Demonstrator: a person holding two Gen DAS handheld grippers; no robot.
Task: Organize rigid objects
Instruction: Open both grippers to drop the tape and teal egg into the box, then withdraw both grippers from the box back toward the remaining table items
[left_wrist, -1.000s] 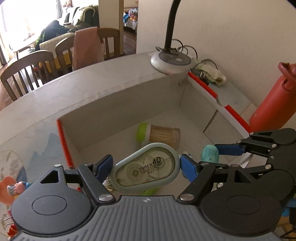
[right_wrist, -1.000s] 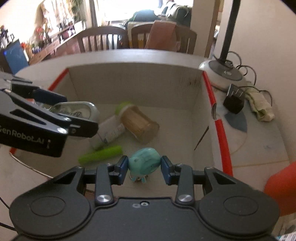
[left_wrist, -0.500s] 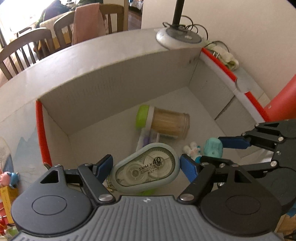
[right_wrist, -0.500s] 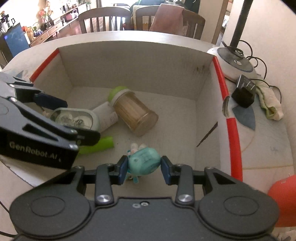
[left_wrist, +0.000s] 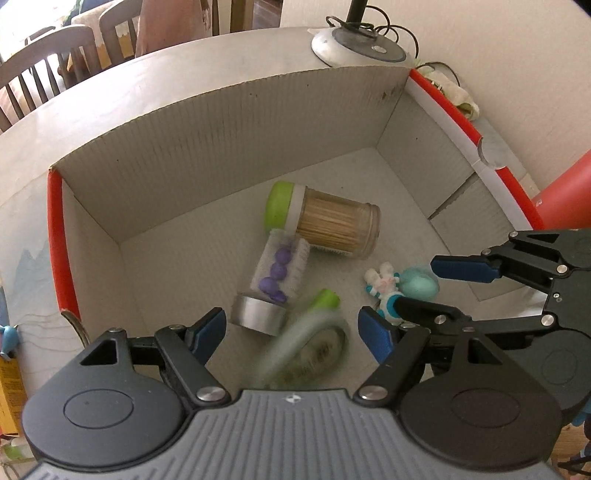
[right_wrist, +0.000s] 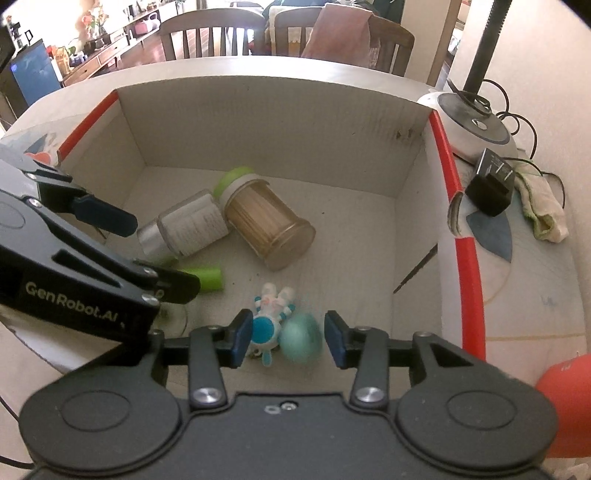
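Observation:
An open cardboard box (left_wrist: 221, 147) (right_wrist: 277, 129) with red rims holds a toothpick jar (left_wrist: 332, 225) (right_wrist: 269, 225), a clear bottle of purple beads (left_wrist: 273, 288) (right_wrist: 188, 225) and a green tube (left_wrist: 325, 299) (right_wrist: 207, 278). My left gripper (left_wrist: 293, 332) (right_wrist: 164, 256) is open over the box floor. A blurred correction tape (left_wrist: 306, 347) is loose between its pads, touching neither. My right gripper (right_wrist: 288, 338) (left_wrist: 415, 284) has its jaws opening. A blurred teal egg (right_wrist: 301, 341) (left_wrist: 419, 284) sits free between them beside a blue-white figurine (right_wrist: 271, 317) (left_wrist: 384, 286).
A lamp base (left_wrist: 358, 48) (right_wrist: 476, 125) stands behind the box's far right corner. A black charger (right_wrist: 489, 186) and a cloth (right_wrist: 543, 206) lie right of the box. A red bottle (left_wrist: 565, 199) (right_wrist: 565, 398) stands at the near right. Chairs line the table's far side.
Both grippers have sunk deeper into the box. The left one has let go of the correction tape, which drops. The right jaws have widened and the teal egg has come free.

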